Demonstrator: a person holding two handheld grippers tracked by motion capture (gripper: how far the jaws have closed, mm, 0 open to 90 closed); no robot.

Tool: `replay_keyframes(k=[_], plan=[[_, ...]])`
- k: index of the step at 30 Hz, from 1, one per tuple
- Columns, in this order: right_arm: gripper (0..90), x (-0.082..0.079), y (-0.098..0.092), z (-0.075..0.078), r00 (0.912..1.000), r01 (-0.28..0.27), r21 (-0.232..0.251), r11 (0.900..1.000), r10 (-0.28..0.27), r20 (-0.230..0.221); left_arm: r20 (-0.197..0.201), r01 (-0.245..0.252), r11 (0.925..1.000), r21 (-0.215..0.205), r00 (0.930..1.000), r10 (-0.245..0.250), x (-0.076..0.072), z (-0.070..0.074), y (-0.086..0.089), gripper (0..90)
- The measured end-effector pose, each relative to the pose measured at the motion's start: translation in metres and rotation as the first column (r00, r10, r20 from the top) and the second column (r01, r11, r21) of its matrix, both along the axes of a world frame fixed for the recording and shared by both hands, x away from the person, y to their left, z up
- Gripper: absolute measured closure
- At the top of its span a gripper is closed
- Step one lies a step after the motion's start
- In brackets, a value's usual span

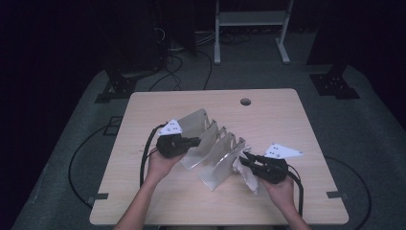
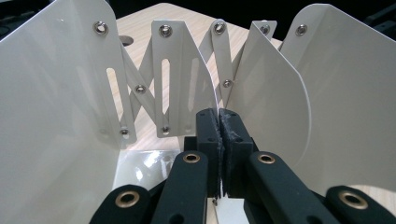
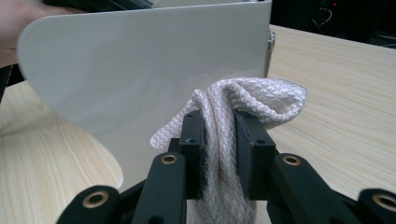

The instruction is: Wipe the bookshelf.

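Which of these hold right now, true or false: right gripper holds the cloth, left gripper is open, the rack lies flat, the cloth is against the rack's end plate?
1. The right gripper is clamped on the white cloth. True.
2. The left gripper is wide open. False: its jaws are shut, between two plates.
3. The folding rack lies flat on the table. False: its plates stand upright.
4. The cloth is at the rack's outer end plate. True.
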State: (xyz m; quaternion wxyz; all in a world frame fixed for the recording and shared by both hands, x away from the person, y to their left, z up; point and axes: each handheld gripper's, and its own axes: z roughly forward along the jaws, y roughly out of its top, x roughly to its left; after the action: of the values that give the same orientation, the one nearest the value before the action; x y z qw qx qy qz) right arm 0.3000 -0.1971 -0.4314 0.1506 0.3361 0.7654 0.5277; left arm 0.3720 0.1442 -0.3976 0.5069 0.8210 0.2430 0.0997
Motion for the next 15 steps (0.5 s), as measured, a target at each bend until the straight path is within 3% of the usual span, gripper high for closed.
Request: replay_keyframes(k=[8,15], plan=[[73.4,0.001,-0.004,0.001,0.9998,-0.011,0.02,1.0,0.011,-0.019,-0.005,-0.005,0.9998,-0.018,1.0,0.005,-0.005,-0.002,0.004,88.0],[73.4,-0.004,-0.005,0.014,0.9993,-0.024,0.061,0.998,0.022,0.03,-0.005,-0.009,0.9997,-0.023,0.9999,0.009,-0.005,-0.003,0.005,87.6]])
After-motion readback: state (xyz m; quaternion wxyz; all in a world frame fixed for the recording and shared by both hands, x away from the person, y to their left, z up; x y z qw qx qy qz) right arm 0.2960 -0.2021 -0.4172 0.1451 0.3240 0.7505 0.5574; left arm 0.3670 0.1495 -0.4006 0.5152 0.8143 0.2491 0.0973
